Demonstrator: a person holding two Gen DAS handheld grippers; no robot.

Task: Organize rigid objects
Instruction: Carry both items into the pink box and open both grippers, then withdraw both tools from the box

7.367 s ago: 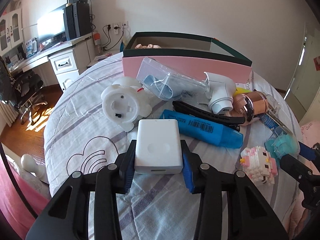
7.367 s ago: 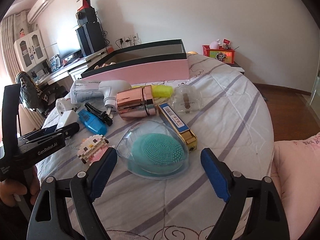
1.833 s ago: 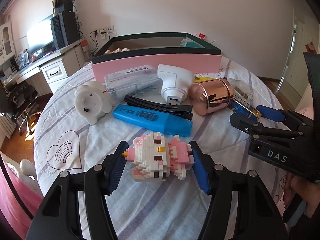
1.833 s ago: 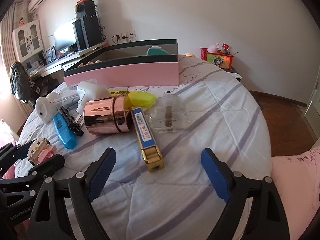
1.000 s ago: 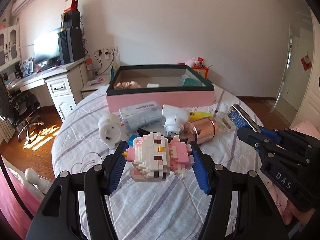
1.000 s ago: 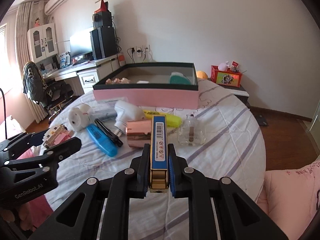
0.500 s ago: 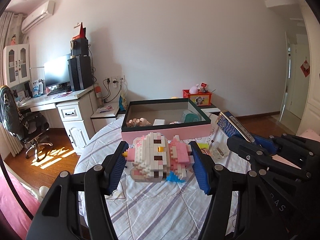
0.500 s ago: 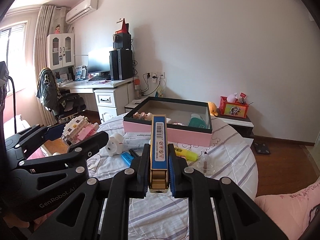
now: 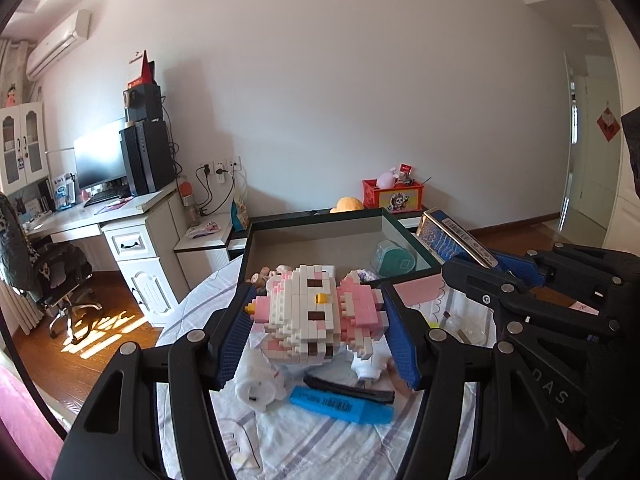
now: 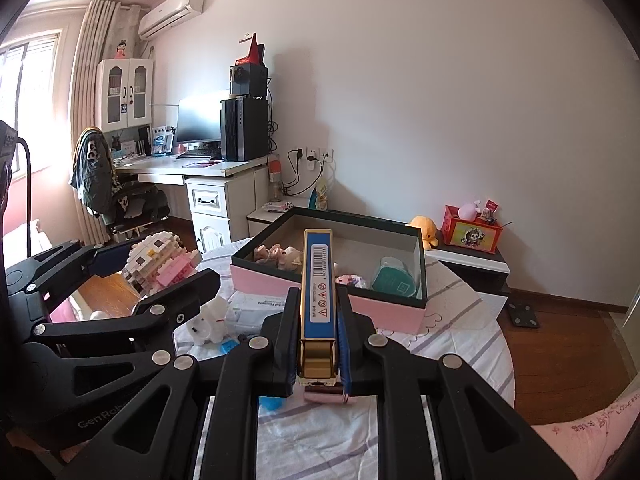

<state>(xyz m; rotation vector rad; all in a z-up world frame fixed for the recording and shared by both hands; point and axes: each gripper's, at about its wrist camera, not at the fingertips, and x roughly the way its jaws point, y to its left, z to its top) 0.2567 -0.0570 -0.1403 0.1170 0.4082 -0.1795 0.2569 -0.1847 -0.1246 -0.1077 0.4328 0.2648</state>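
My left gripper (image 9: pixel 318 322) is shut on a pink and white brick-built cat figure (image 9: pixel 316 314), held in the air above the round table. My right gripper (image 10: pixel 319 340) is shut on a slim blue and gold box (image 10: pixel 317 284), lifted high and pointing toward the pink storage box (image 10: pixel 332 276) with a dark green rim. Inside that box lie a teal round item (image 10: pixel 394 280) and some small pinkish toys (image 10: pixel 280 256). In the left wrist view the right gripper (image 9: pixel 500 268) hangs at the right with the blue box (image 9: pixel 448 236) sticking out of it.
On the striped tablecloth (image 9: pixel 320 440) below lie a blue marker box (image 9: pixel 340 404), a black hair clip (image 9: pixel 348 386), a white plastic toy (image 9: pixel 260 384) and a clear case (image 10: pixel 256 306). A desk with monitor (image 10: pixel 200 120) and a chair (image 10: pixel 120 196) stand to the left.
Both grippers have risen well above the table with their loads, so the table looks lower and the pink box's inside shows more. The grips have not changed.
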